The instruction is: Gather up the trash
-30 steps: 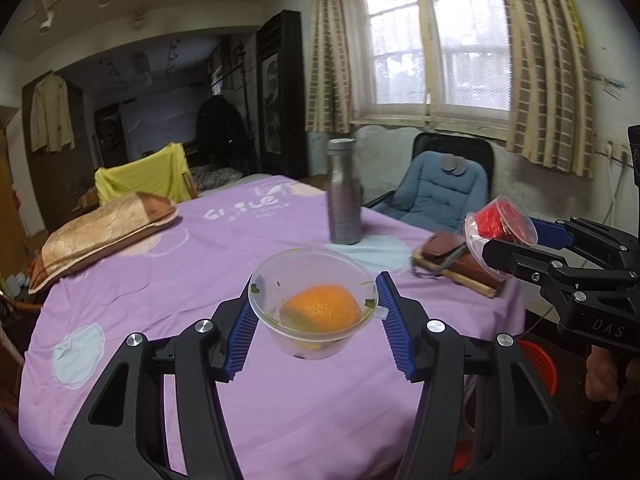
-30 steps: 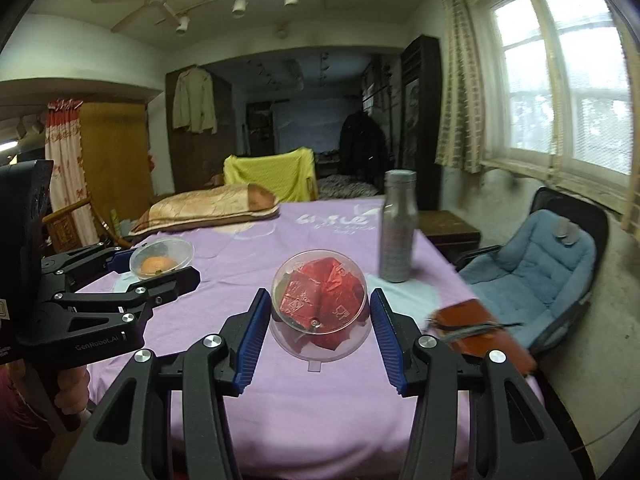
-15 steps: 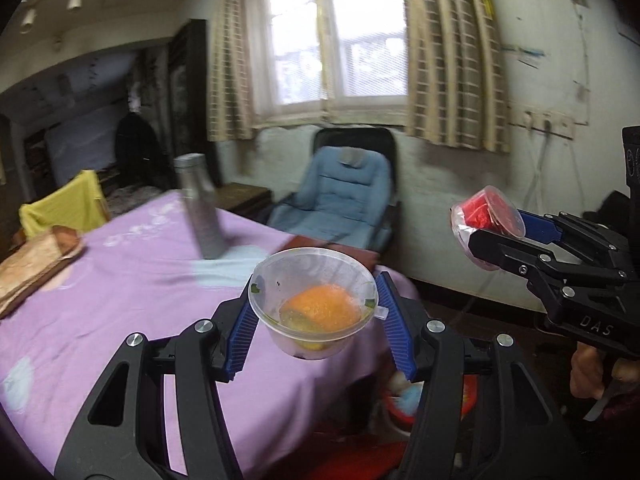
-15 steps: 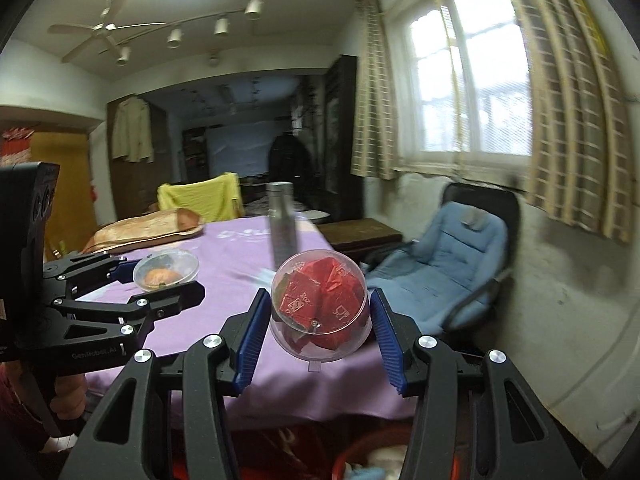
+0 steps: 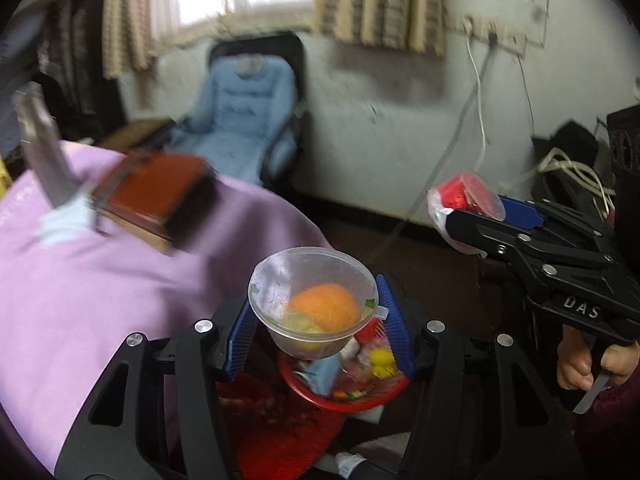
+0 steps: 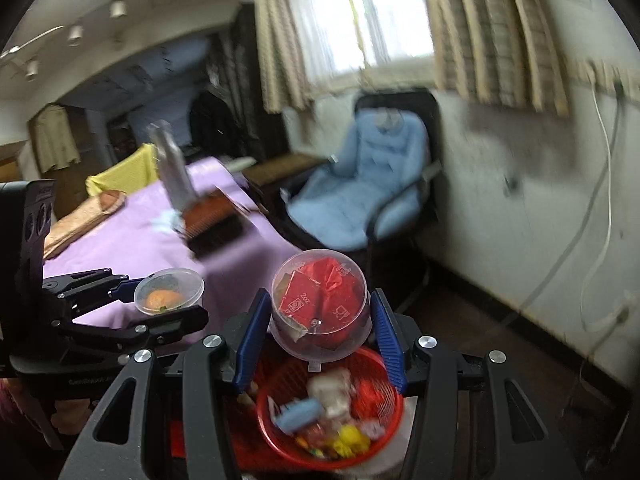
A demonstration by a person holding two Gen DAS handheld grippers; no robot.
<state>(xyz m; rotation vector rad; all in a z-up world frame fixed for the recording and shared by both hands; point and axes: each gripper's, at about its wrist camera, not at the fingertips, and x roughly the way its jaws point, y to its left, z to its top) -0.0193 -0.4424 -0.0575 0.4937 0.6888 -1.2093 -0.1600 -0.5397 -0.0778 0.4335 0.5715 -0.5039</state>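
My left gripper [image 5: 316, 336] is shut on a clear plastic cup with orange peel [image 5: 314, 308]; it also shows in the right wrist view [image 6: 168, 292]. My right gripper [image 6: 320, 332] is shut on a clear lidded cup of red wrappers [image 6: 320, 304], seen from the side in the left wrist view [image 5: 464, 196]. Both cups hang in the air above a red mesh trash basket [image 6: 276, 436] full of wrappers on the floor, partly hidden behind the cup in the left wrist view [image 5: 344, 398].
The purple-clothed table [image 5: 100, 280] is to the left, bearing a steel bottle [image 5: 42, 152] and a brown wallet-like case [image 5: 156, 196]. A blue padded chair [image 6: 372, 196] stands by the wall under the window. Cables [image 6: 604, 200] hang on the right wall.
Both grippers swung right and tilted down, off the table's edge; the red basket on the floor has come into view below both held cups. Grips are unchanged.
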